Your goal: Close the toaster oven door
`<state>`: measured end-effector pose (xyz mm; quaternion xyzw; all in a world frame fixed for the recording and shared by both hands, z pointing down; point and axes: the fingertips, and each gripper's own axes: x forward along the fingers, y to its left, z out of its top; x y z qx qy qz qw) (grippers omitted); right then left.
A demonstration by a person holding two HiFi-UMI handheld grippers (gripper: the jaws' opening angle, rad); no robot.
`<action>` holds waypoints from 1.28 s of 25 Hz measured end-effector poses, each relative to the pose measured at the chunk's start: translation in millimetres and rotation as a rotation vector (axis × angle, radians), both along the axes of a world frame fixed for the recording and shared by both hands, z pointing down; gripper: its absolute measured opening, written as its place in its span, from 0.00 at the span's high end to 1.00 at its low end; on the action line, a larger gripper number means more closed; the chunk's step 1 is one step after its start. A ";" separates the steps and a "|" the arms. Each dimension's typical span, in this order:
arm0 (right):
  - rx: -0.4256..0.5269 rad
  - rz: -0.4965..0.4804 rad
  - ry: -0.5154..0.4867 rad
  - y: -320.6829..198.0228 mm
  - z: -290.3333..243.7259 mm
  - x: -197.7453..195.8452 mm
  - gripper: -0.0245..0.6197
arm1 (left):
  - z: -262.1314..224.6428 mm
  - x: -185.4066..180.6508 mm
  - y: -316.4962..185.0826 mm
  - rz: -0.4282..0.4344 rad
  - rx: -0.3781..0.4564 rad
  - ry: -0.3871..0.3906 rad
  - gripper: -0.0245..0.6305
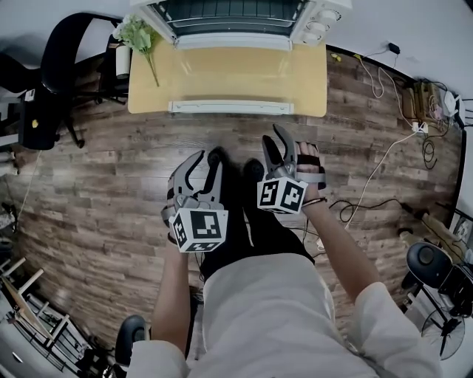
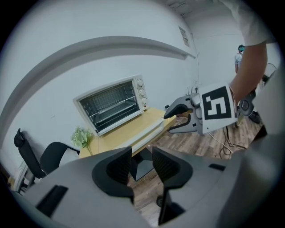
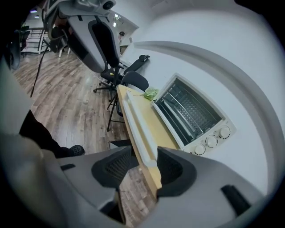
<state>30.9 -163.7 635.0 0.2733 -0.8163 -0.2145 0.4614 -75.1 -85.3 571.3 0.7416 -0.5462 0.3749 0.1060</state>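
A white toaster oven (image 1: pixel 244 18) stands at the back of a wooden table (image 1: pixel 222 77), far ahead of both grippers. Its glass door (image 1: pixel 229 11) looks lowered toward me, with its white handle bar (image 1: pixel 233 40) at the near edge. In the left gripper view the oven (image 2: pixel 113 104) is up left; in the right gripper view the oven (image 3: pixel 191 116) is at the right with its knobs (image 3: pixel 211 140) showing. My left gripper (image 1: pixel 207 159) and right gripper (image 1: pixel 273 140) hover over the floor, short of the table, both open and empty. Nothing sits between the left gripper (image 2: pixel 142 162) jaws or the right gripper (image 3: pixel 144 167) jaws.
A small green plant (image 1: pixel 137 33) stands at the table's left end. A white strip (image 1: pixel 229 107) runs along the table's front edge. A black office chair (image 1: pixel 63 66) is to the left. Cables (image 1: pixel 384 162) trail over the wood floor at the right.
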 end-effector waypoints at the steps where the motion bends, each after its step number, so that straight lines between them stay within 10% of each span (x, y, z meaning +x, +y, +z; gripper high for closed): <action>1: 0.008 -0.003 0.012 -2.1 4.8 0.1 0.69 | 3.1 -0.6 -0.5 0.001 -0.001 0.005 0.75; 32: 0.251 -0.076 0.170 -37.1 66.7 -13.2 0.72 | 50.5 -7.1 -10.2 0.009 -0.036 0.012 0.75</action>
